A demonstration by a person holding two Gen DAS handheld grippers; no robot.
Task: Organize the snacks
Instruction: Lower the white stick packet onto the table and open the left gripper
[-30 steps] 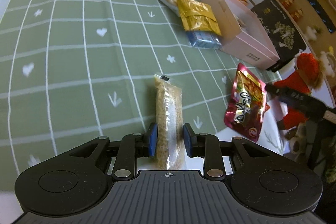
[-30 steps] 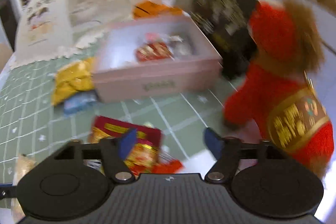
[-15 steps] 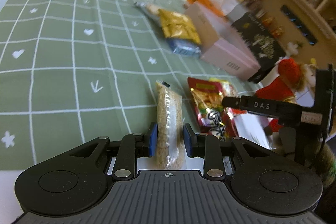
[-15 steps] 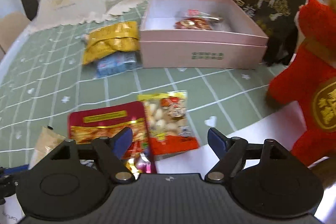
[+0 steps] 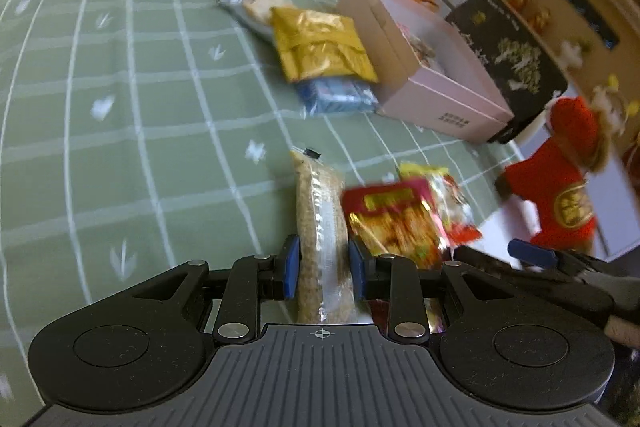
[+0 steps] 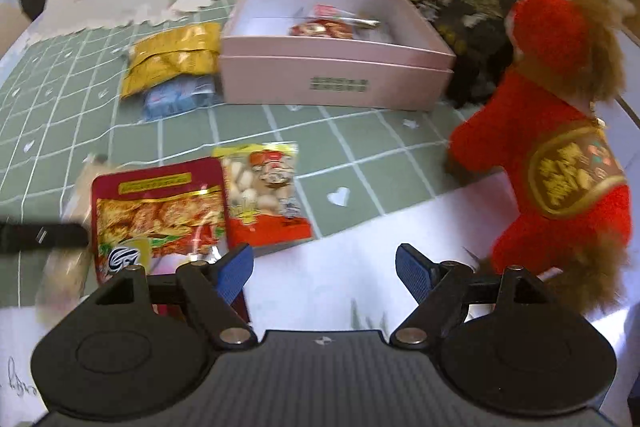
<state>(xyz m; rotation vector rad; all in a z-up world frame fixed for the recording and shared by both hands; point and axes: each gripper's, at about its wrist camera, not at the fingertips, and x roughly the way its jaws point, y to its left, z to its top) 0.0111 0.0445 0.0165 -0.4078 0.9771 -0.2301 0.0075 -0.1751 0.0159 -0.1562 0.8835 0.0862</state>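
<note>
My left gripper (image 5: 320,273) is clamped on a long clear packet of tan grain snack (image 5: 320,219), its blue pads pressing both sides of the packet's near end while the far end points away over the green checked tablecloth (image 5: 120,107). Just right of that packet lies a red pouch (image 5: 390,223), with a yellow-and-red bag of white pieces (image 5: 448,203) tucked beside it. Farther ahead and to the right I see a gold packet (image 5: 320,47) overlapping a blue one (image 5: 336,97), both up against the pink box (image 5: 440,95).

My right gripper (image 6: 325,269) stands wide apart with nothing between its pads, over a white sheet (image 6: 320,287) at the table edge. The red pouch (image 6: 160,215) sits just ahead to its left. The open pink box (image 6: 336,79) is farther ahead, a few wrapped snacks (image 6: 328,25) inside. A red plush toy (image 6: 560,147) stands to the right.
</note>
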